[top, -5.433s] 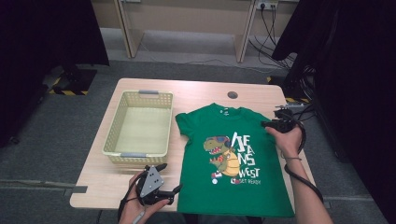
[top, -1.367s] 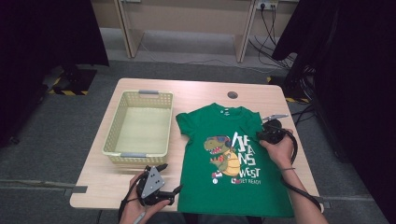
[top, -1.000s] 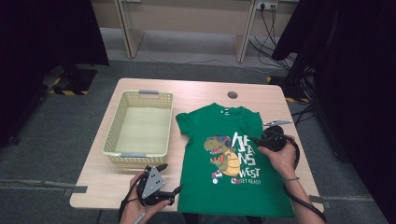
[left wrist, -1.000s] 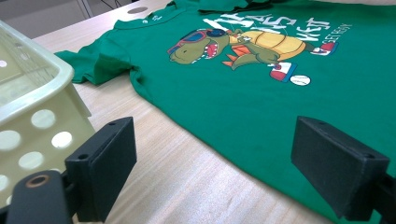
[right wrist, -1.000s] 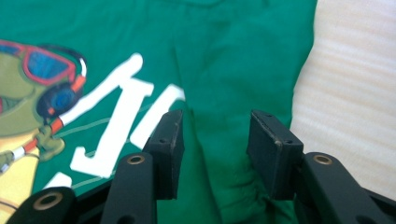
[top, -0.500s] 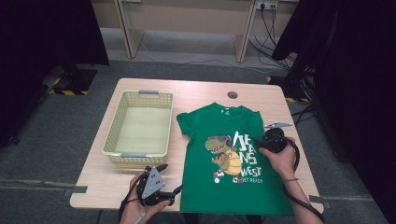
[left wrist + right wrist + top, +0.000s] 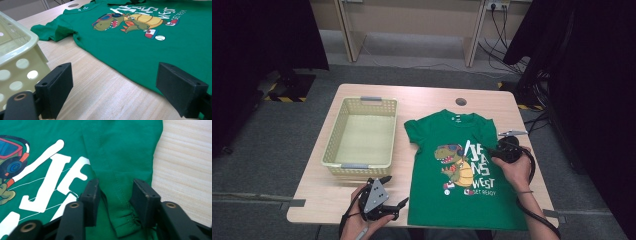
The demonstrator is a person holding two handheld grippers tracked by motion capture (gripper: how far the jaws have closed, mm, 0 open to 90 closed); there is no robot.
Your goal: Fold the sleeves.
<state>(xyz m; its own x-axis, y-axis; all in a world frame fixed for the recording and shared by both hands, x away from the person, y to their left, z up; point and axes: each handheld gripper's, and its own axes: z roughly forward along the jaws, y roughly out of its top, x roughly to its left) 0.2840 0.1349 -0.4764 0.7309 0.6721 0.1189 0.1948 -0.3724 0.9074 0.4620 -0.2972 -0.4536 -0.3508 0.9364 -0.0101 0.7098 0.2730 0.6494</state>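
**Ana:** High view first: where's the shirt?

**Ben:** The green T-shirt [image 7: 462, 170] lies flat on the counter [image 7: 427, 97], print side up, just to the right of the pale yellow basket [image 7: 360, 134]. Its hem reaches the near edge of the counter, and its collar points toward the far side, near the round cable hole [image 7: 460, 101].

**Ana:** And the right claw?

**Ben:** The right claw [image 7: 503, 149] sits at the shirt's right sleeve, held in the person's right hand [image 7: 517, 169]. In the right gripper view, the right claw [image 7: 115, 192] straddles a bunched fold of the sleeve [image 7: 120, 202]. The jaws have just been opening a little; the cloth lies between them, and I can't tell whether the pads press on it, so I can't call it grasped or let go.

**Ana:** The left one?

**Ben:** The left claw [image 7: 392, 192] rests at the near left corner of the counter, by the basket's near corner and just left of the shirt's hem. In the left gripper view its jaws stand wide apart, released, with bare wood and the shirt's edge between them and the basket wall [image 7: 17, 57] at one side.
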